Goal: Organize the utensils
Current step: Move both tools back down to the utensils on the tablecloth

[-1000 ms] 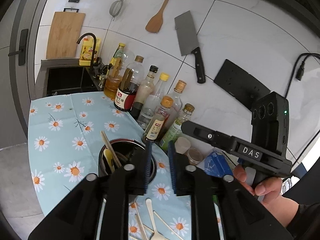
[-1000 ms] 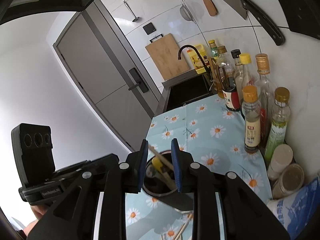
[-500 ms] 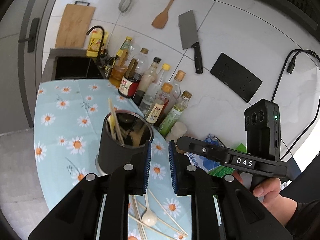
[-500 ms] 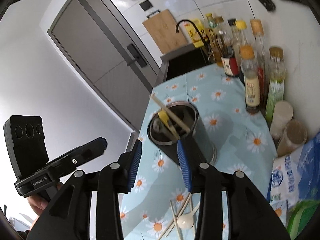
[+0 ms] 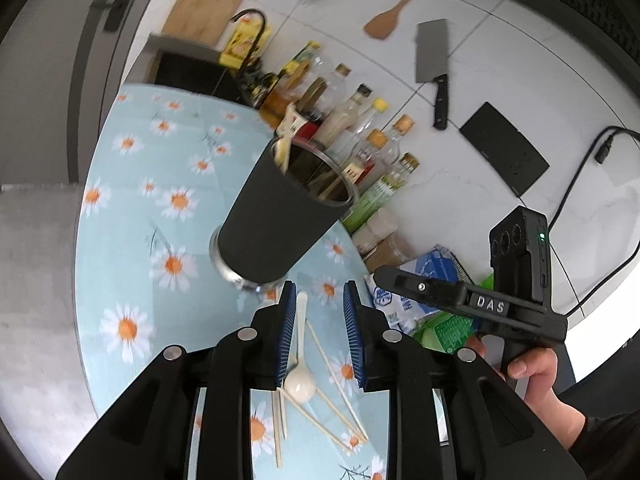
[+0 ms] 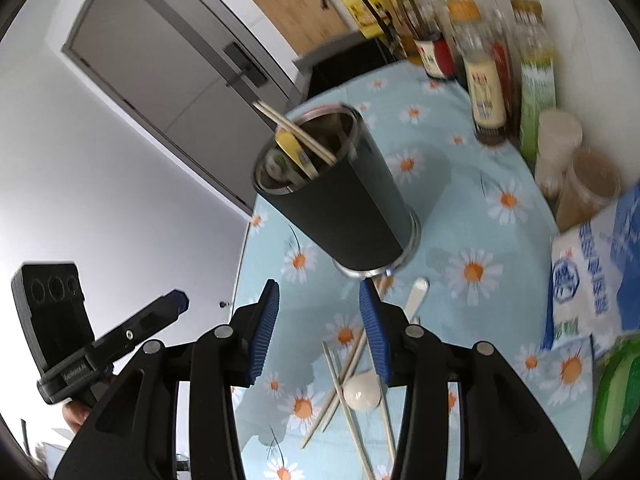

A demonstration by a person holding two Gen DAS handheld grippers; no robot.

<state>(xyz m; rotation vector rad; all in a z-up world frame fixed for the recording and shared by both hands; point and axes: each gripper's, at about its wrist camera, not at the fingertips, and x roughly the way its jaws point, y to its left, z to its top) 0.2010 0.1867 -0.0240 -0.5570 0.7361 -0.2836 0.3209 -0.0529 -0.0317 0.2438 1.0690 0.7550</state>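
Note:
A tall black utensil cup (image 5: 280, 216) stands on the daisy tablecloth (image 5: 132, 216) and holds chopsticks and a yellow-handled utensil (image 6: 294, 148). A white spoon (image 5: 299, 384) and several loose wooden chopsticks (image 5: 332, 376) lie on the cloth in front of the cup. My left gripper (image 5: 316, 336) is open and empty, low over the spoon, its jaws on either side of the handle. My right gripper (image 6: 320, 336) is open and empty, just before the cup's base (image 6: 376, 264), left of the spoon (image 6: 362, 394) and the chopsticks (image 6: 344, 376).
A row of sauce bottles (image 5: 360, 140) and two spice jars (image 6: 576, 168) line the tiled wall. A blue-white bag (image 6: 588, 280) and a green pack (image 6: 616, 392) lie at the right. A sink (image 5: 188, 68), a cutting board, a cleaver (image 5: 432, 60) and a spatula are behind.
Both grippers have dropped lower and pulled back from above the cup to the loose utensils. Both jaws have opened wider.

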